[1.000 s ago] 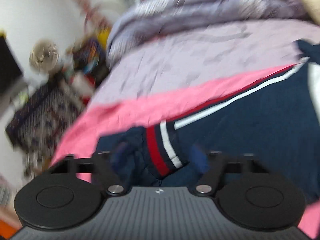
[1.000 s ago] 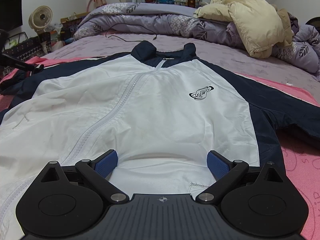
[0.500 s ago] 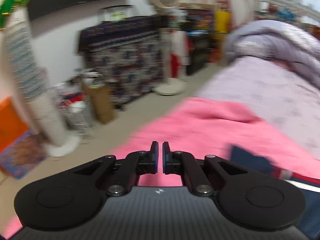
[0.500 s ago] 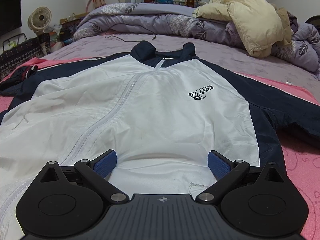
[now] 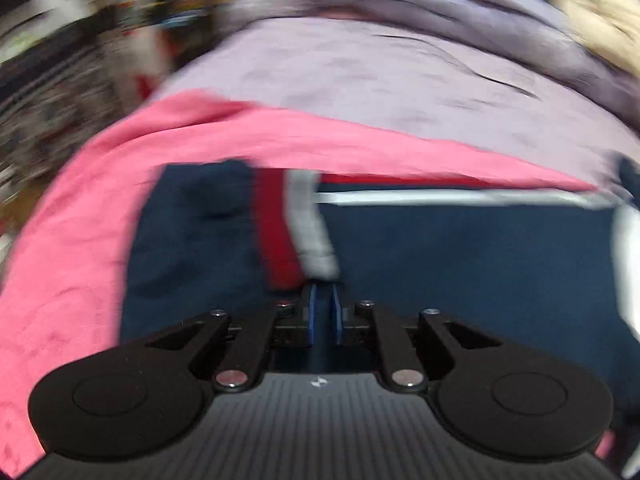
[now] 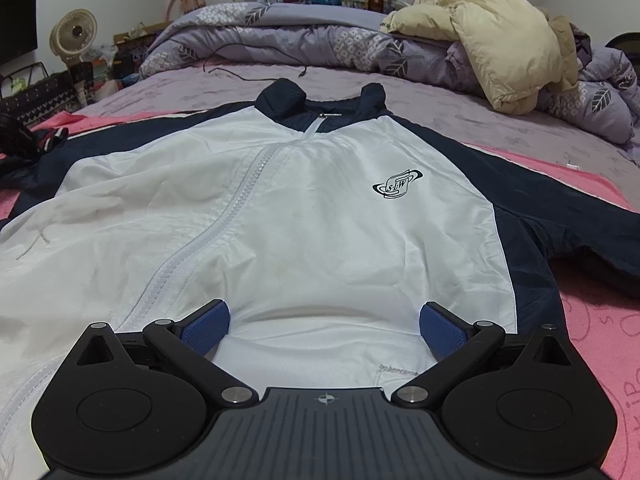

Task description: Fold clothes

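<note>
Right wrist view, item one: your jacket [image 6: 256, 208], white front with navy sleeves, lies flat and face up on the pink blanket [image 6: 600, 328], zipped, collar toward the window; no fold is visible in the body. Item two: your right gripper [image 6: 325, 322] hovers low over the hem with its blue pads spread wide, holding nothing. Item three, left wrist view, blurred: your left gripper [image 5: 323, 312] has its pads drawn nearly together at the navy sleeve [image 5: 460, 264], just below the red and white striped cuff [image 5: 296, 232]; fabric appears to sit between them, so read it as pinching the sleeve. Progress, as judged: garment spread, first sleeve fold apparently only starting. Outstanding: both sleeves inward, then the body folded. Also present: lilac quilt [image 6: 320, 40] and cream puffer coat [image 6: 500, 36] at the far end.
</note>
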A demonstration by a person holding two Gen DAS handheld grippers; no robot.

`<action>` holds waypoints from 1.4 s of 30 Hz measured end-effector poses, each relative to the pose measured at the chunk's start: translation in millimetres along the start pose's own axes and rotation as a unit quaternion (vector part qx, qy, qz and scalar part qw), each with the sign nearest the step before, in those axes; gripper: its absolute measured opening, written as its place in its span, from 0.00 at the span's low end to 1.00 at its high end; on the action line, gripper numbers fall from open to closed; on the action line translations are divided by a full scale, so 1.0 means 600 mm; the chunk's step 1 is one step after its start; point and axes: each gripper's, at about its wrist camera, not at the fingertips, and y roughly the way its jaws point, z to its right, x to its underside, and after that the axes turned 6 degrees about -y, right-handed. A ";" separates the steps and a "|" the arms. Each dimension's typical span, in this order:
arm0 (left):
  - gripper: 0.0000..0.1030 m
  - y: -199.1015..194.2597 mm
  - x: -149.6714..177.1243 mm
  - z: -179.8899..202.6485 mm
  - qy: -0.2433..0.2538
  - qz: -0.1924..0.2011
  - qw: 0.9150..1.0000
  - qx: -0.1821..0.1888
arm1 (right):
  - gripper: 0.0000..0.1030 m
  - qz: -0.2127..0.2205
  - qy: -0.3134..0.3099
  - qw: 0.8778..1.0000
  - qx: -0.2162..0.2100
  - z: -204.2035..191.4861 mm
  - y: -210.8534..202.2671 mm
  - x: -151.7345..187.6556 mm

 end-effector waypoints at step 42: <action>0.52 -0.432 0.461 0.199 0.322 0.019 0.932 0.167 | 0.87 -0.112 -0.040 0.993 -0.003 0.039 -0.260 0.132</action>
